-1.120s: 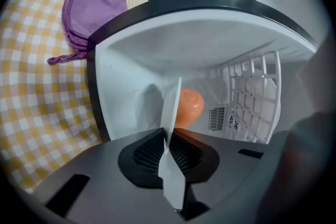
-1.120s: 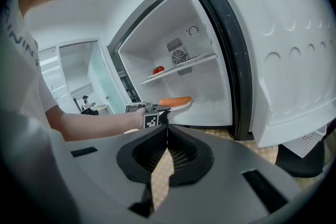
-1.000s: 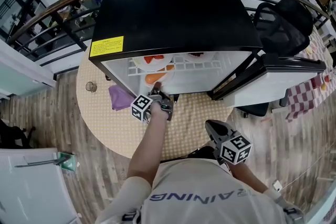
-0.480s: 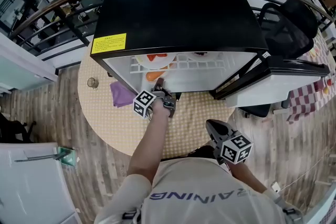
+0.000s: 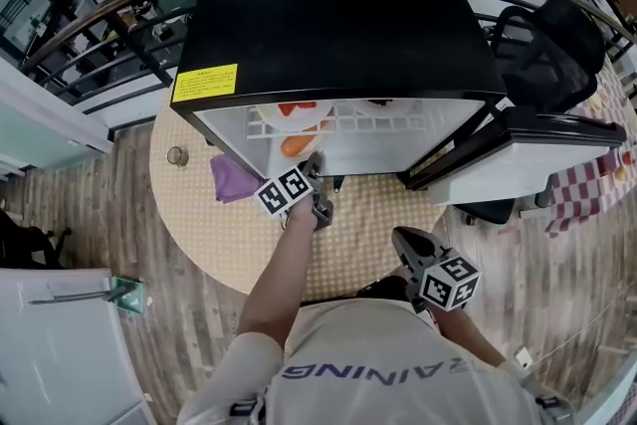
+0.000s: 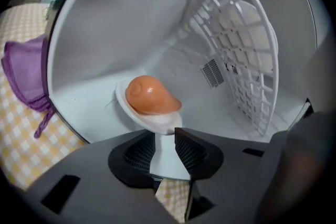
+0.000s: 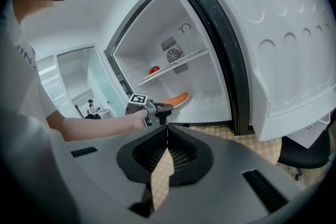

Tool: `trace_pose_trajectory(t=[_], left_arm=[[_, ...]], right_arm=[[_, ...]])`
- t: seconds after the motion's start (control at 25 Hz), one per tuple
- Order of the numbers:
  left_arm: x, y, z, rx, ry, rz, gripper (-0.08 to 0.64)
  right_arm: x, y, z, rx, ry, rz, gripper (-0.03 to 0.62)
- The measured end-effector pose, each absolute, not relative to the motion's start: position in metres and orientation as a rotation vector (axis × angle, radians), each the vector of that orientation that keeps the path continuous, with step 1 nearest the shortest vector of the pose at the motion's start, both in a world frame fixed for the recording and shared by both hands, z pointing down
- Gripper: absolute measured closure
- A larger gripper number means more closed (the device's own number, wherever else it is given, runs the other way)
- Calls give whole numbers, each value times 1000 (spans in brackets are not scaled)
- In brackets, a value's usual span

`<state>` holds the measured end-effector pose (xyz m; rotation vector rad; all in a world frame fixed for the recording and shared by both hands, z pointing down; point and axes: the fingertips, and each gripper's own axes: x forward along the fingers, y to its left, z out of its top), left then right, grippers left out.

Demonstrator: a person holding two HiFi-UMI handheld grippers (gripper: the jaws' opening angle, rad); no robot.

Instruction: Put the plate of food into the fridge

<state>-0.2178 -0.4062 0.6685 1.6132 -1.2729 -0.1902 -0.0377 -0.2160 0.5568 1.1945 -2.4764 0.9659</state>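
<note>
head view: saw a yellow label (image 5: 205,83) on the black top of the fridge (image 5: 338,15), its print too small to read. read "aining" across the back of the shirt (image 5: 348,370). found the left gripper (image 5: 315,161) at the mouth of the lower compartment, with orange food (image 5: 294,146) just past its tips. saw the right gripper (image 5: 399,236) held over the near edge of the checked counter (image 5: 199,224), well apart from the fridge. noted a purple cloth (image 5: 231,180) on the counter, just beside the fridge.

left gripper view: saw the fingers (image 6: 142,152) a narrow gap apart, nipping the near rim of the white plate (image 6: 124,105) at their very tips. found the plate inside the lower compartment, close to its floor and beneath the wire shelf (image 6: 247,60), with the food sitting on it.

right gripper view: saw both fingers pressed together with nothing between them. saw the plate reaching from the left gripper into the fridge, tilted, beside the door (image 7: 283,50) swung wide.
</note>
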Motion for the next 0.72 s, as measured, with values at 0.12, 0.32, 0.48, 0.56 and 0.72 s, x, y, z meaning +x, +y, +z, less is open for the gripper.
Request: trace_pose_trajectory(t=[0.12,0.32,0.48,0.56,0.72], left_arm=[[-211,-403,669,1707,-1283,-8,452],[-217,-393,680,1772,-1335,265,453],[-222,-380,688,1742,-1330,360,461],[-225,-377,687,1744,-1333,356,482],[-233,-368,677,1747,-1340,328,511]], right_arm=[[-38,-214,558,1184,-2478,972,569],[-39,-212,556,1174,-2490,972,569],[-38,-212,554,1174,-2499,970,569],[-36,-213,554,1181,-2503,972,569],[-34,-215,551,1188,-2517,971,569]])
